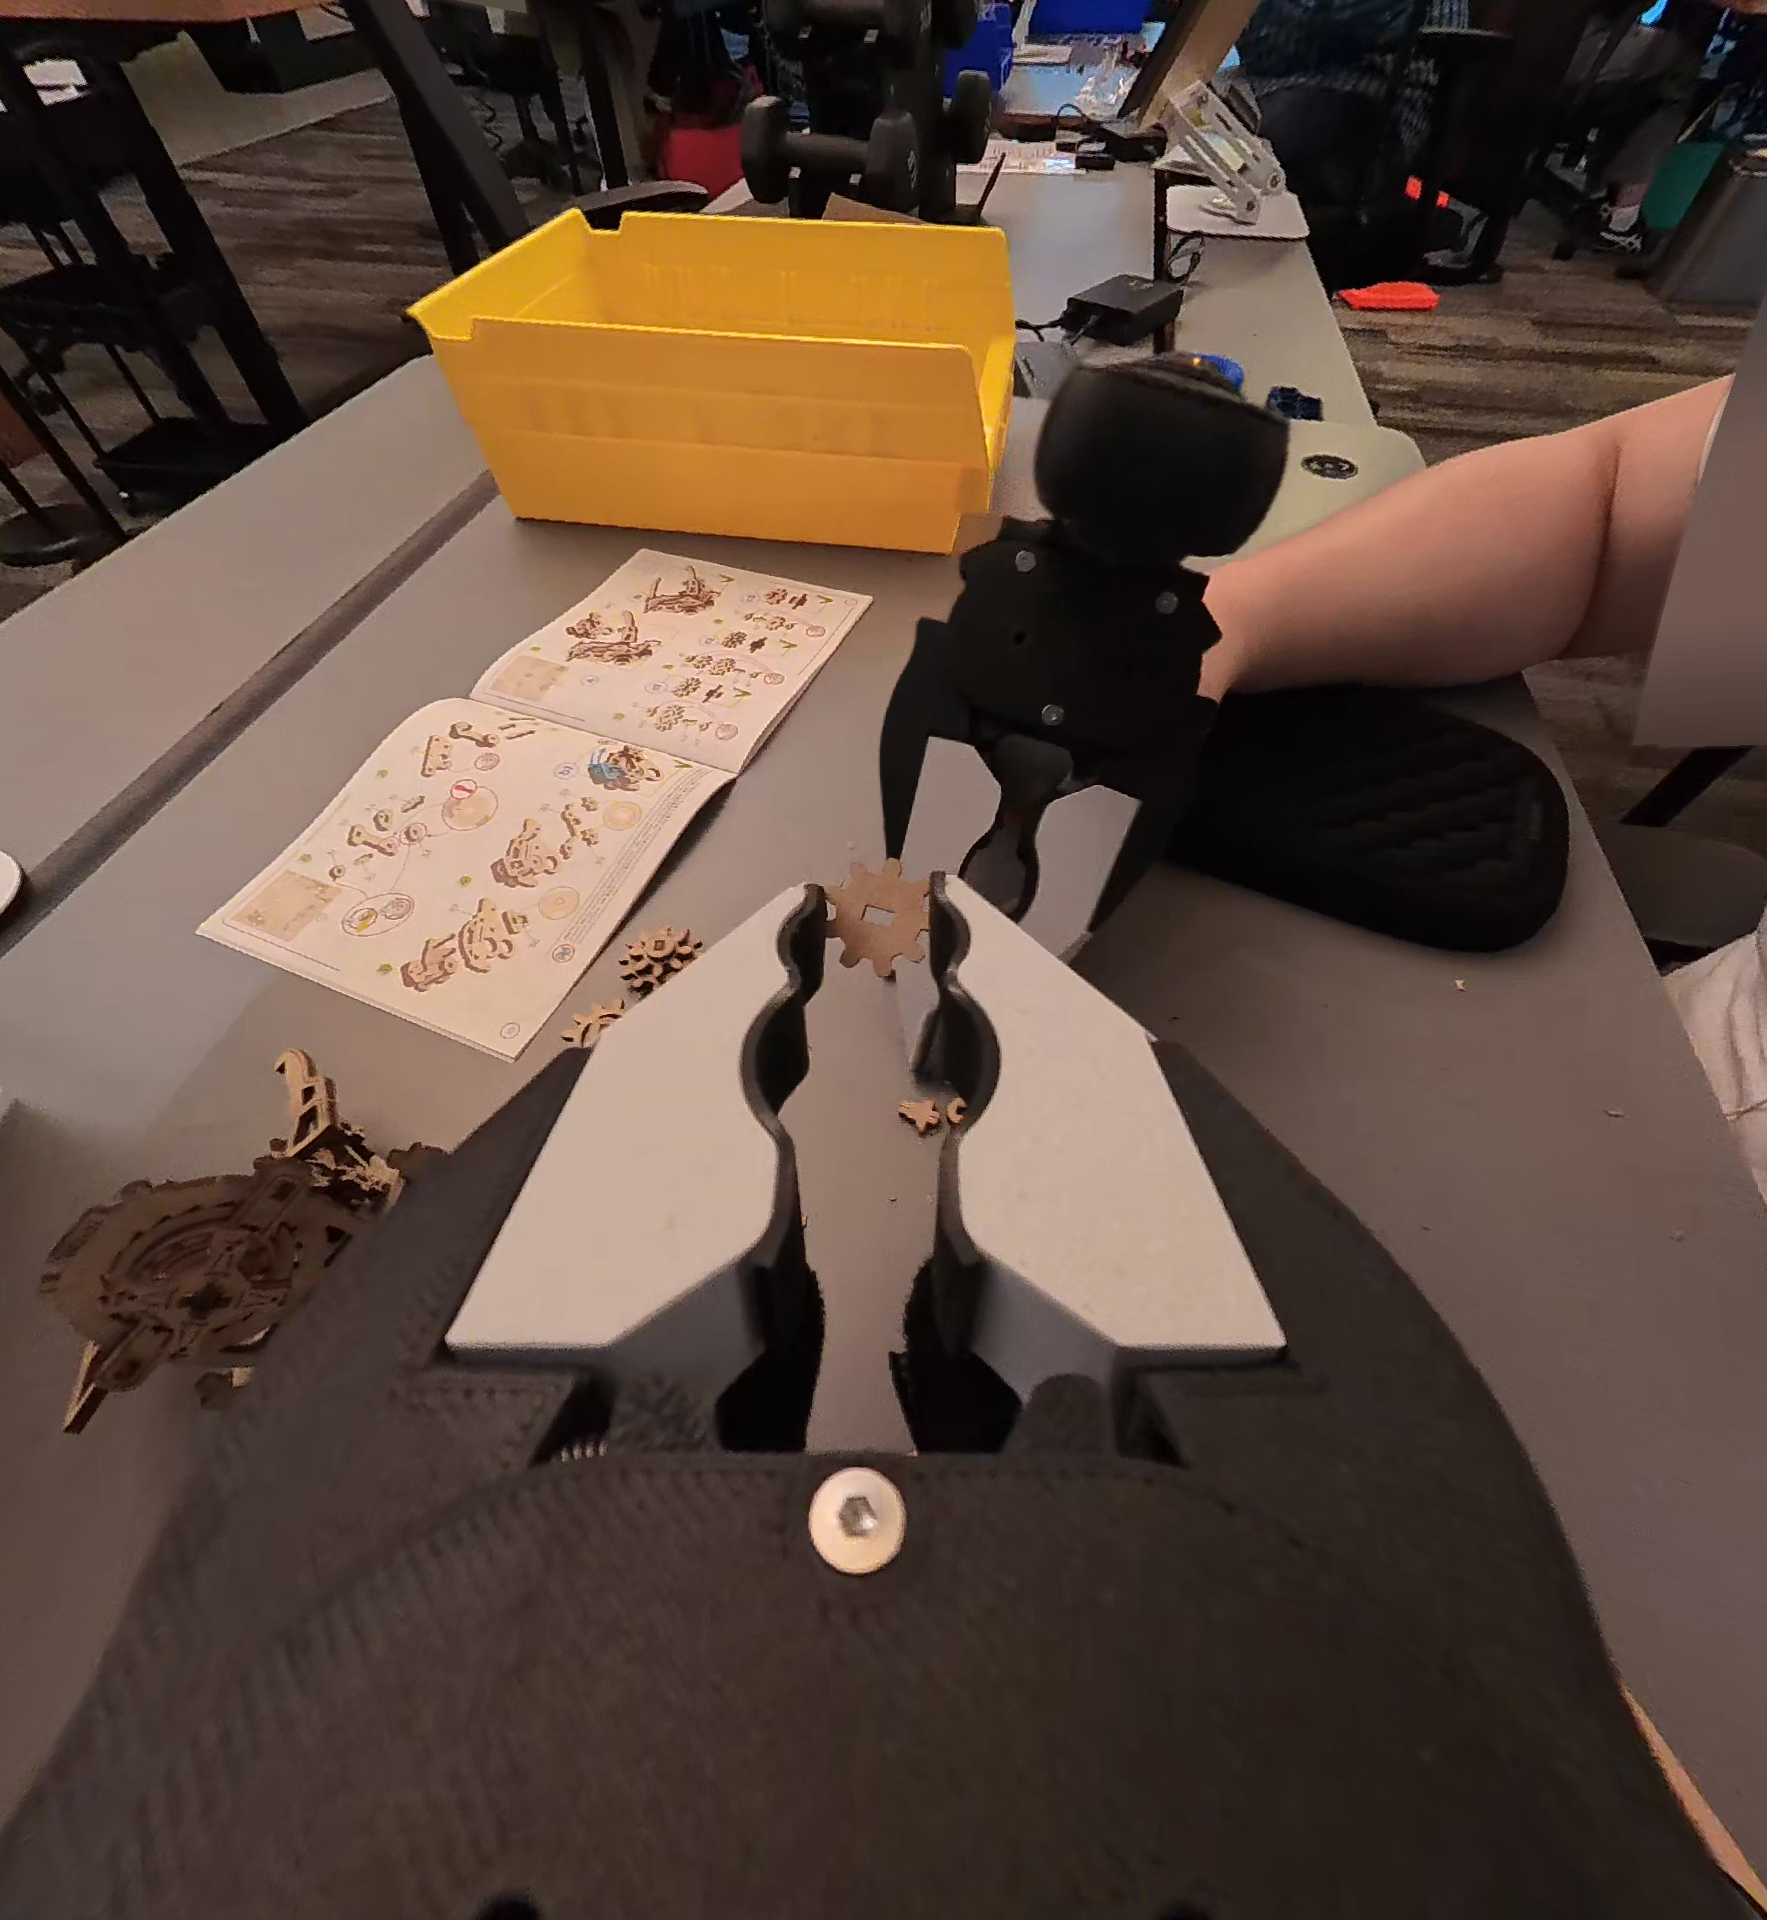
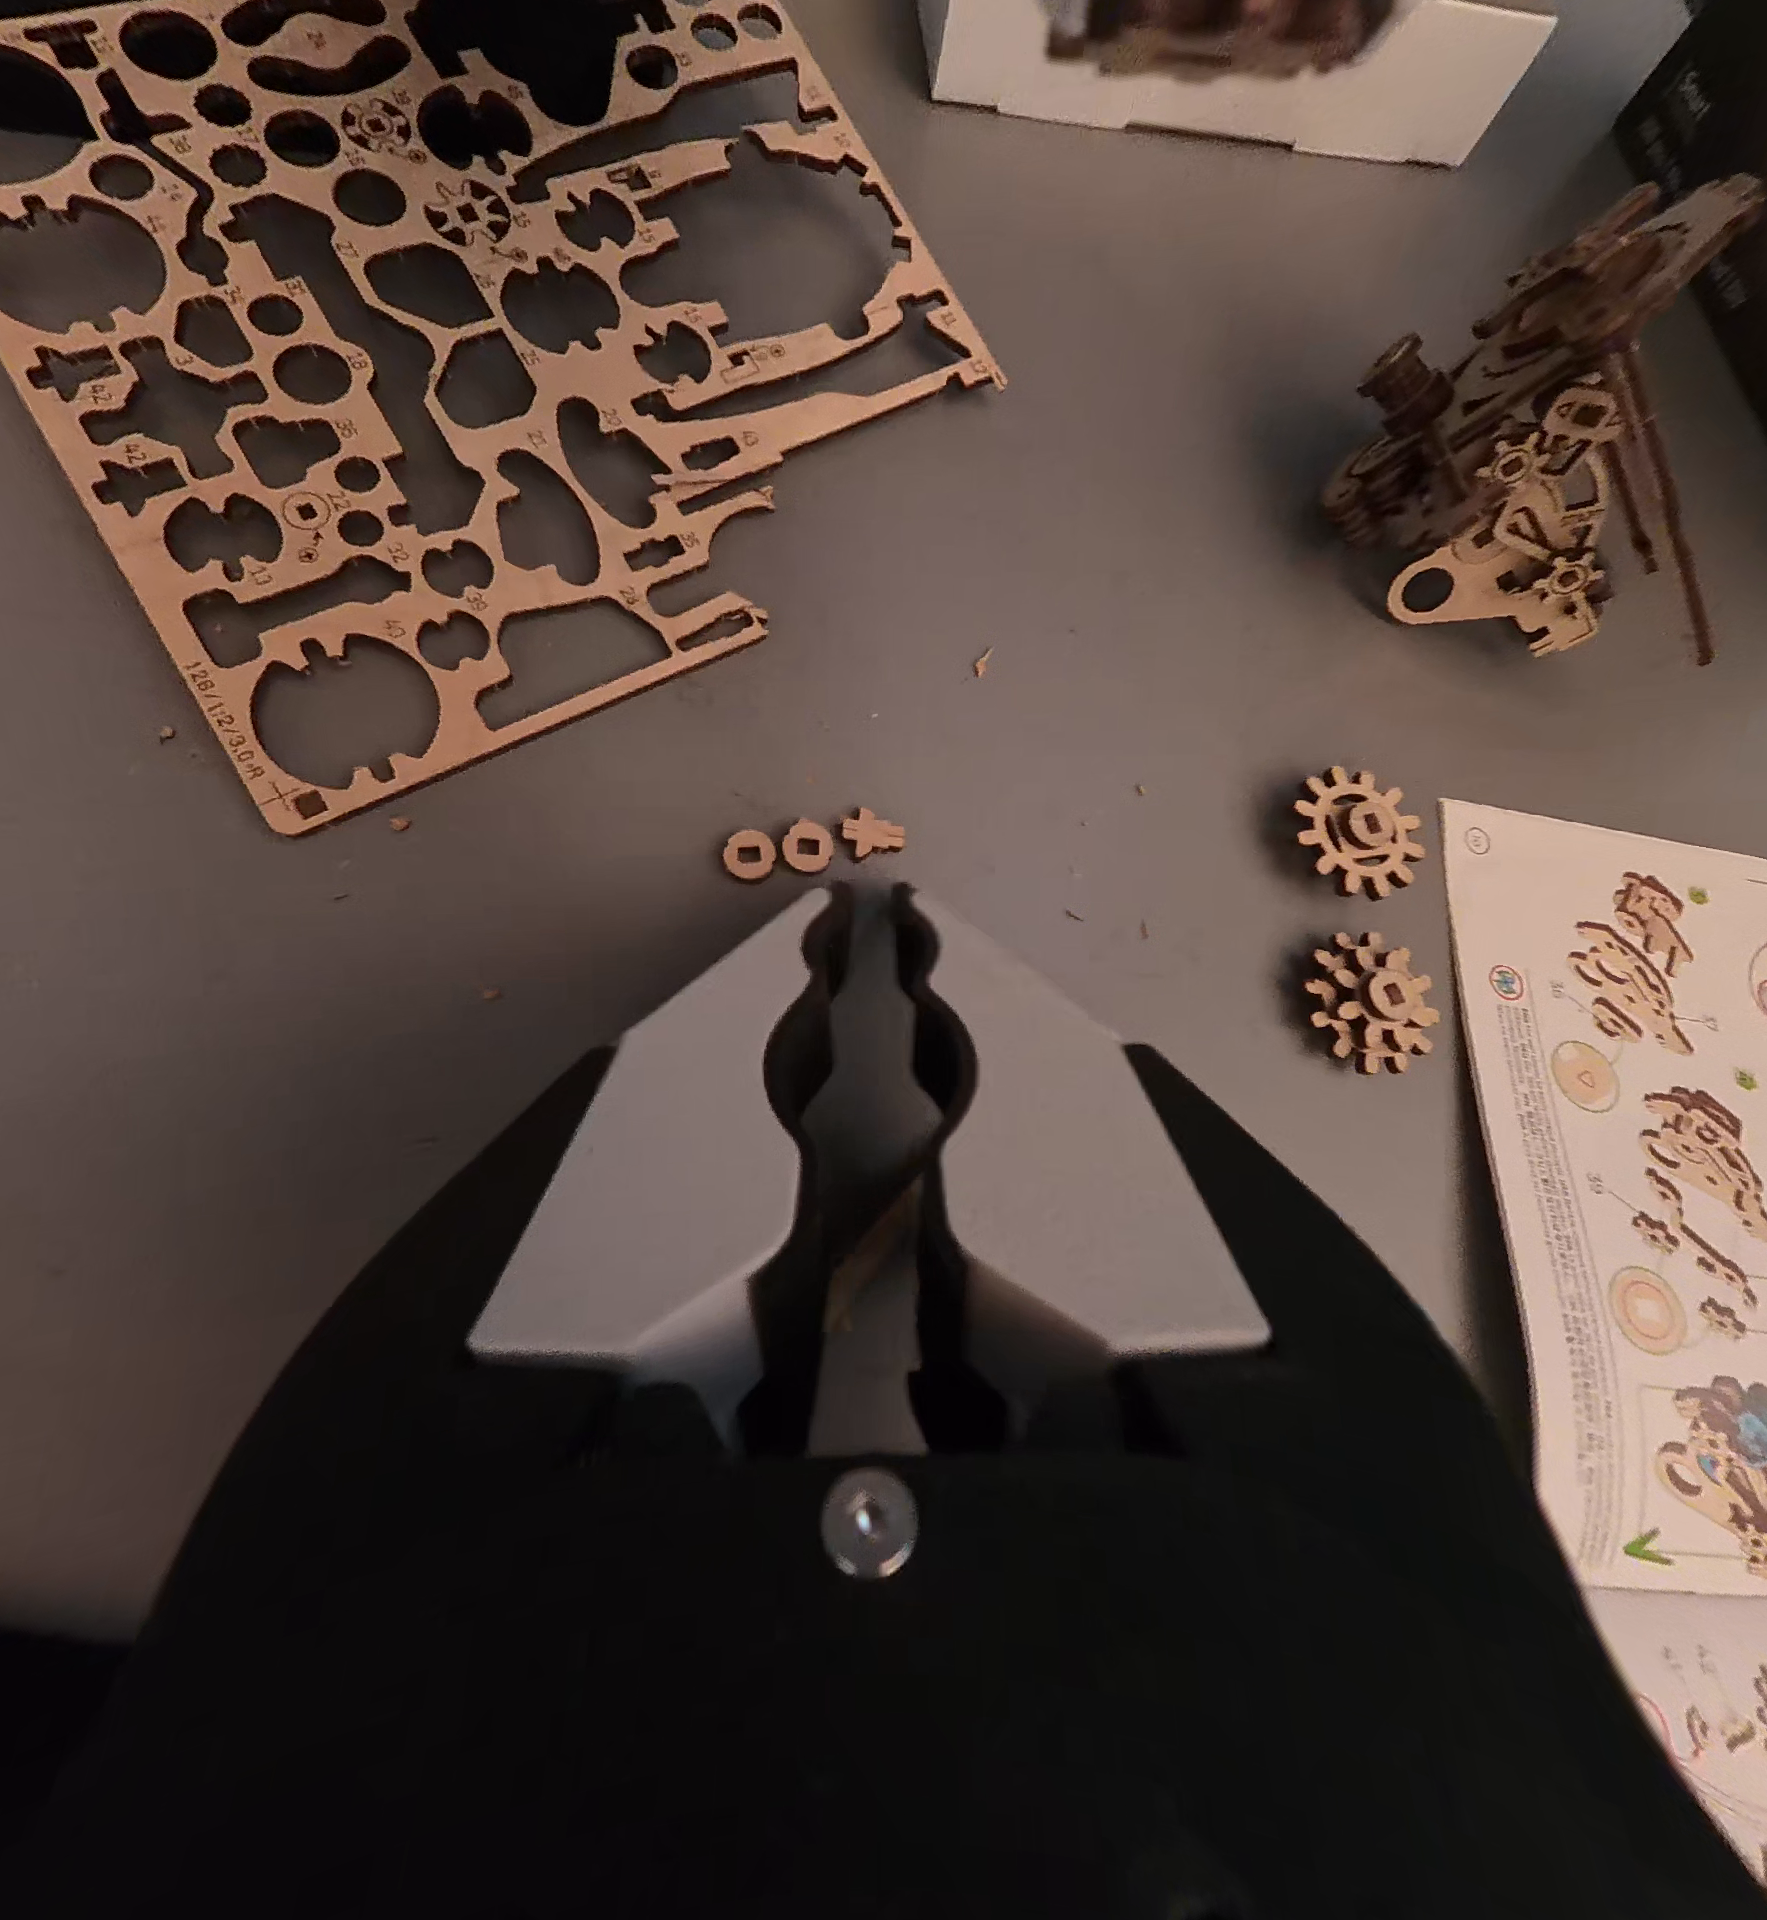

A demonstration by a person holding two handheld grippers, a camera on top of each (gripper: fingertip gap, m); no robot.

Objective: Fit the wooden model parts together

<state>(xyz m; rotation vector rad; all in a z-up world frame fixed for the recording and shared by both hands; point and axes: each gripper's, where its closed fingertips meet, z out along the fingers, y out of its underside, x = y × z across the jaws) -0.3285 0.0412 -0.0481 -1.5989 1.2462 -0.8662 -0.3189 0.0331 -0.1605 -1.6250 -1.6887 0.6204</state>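
My left gripper is shut on a flat wooden gear with a square hole, pinched at its edges between the fingertips and held above the grey table. My right gripper hovers over the table with its jaws a narrow gap apart and nothing between the tips. Just beyond its tips lie two small wooden washers and a small cross-shaped piece. Two stacked gears lie to its right. The right gripper also shows in the left wrist view, just beyond the held gear.
A punched-out wooden parts sheet lies at the far left. A partly built wooden model stands at the far right; it also shows in the left wrist view. An open instruction booklet, a yellow bin, a black pad and a person's arm are nearby. Tip to tip, the grippers are about 11 cm apart.
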